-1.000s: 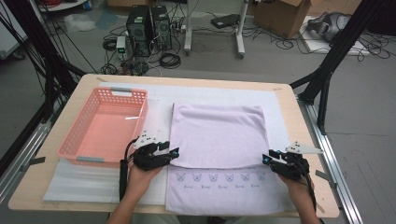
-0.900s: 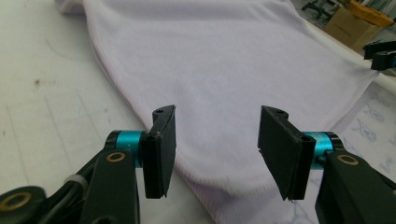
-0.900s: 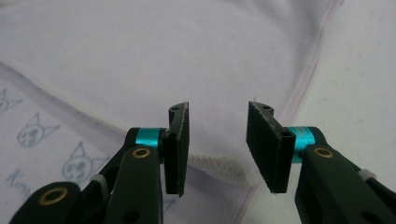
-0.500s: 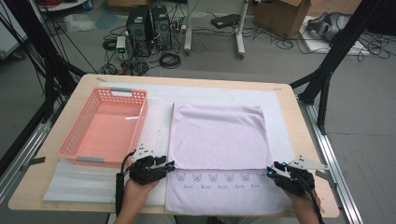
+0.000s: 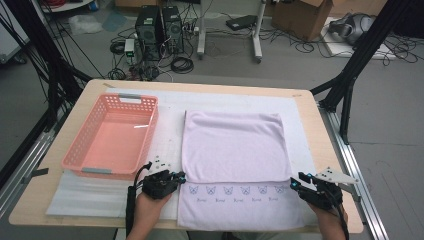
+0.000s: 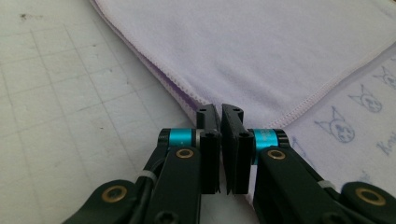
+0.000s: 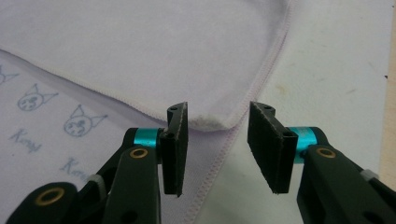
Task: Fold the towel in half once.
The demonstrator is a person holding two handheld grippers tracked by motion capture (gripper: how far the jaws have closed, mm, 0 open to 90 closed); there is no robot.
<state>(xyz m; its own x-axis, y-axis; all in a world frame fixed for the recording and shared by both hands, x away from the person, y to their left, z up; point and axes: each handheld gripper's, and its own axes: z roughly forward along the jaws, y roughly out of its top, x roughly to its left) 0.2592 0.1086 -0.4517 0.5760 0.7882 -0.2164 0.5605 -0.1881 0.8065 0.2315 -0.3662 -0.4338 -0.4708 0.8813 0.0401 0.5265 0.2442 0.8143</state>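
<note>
A lilac towel (image 5: 232, 145) lies on the table with its far part folded toward me, leaving a near strip printed with cat faces (image 5: 227, 190). My left gripper (image 5: 182, 176) sits at the folded layer's near left corner. In the left gripper view its jaws (image 6: 220, 109) have just been closing and now stand shut, with the towel (image 6: 243, 51) corner running in at their tips. My right gripper (image 5: 294, 184) is at the near right corner. Its jaws (image 7: 218, 109) stand open on either side of the folded corner (image 7: 219, 122), not touching it.
A pink plastic basket (image 5: 80, 145) stands empty at the left of the wooden table (image 5: 310, 115). A white gridded mat (image 5: 85, 195) lies under the towel and basket. Black frame legs, computers and cables are on the floor beyond the table.
Both hands have slid toward the table's near edge, the right one also outward. The left jaws have closed at the towel's corner. The towel lies as before.
</note>
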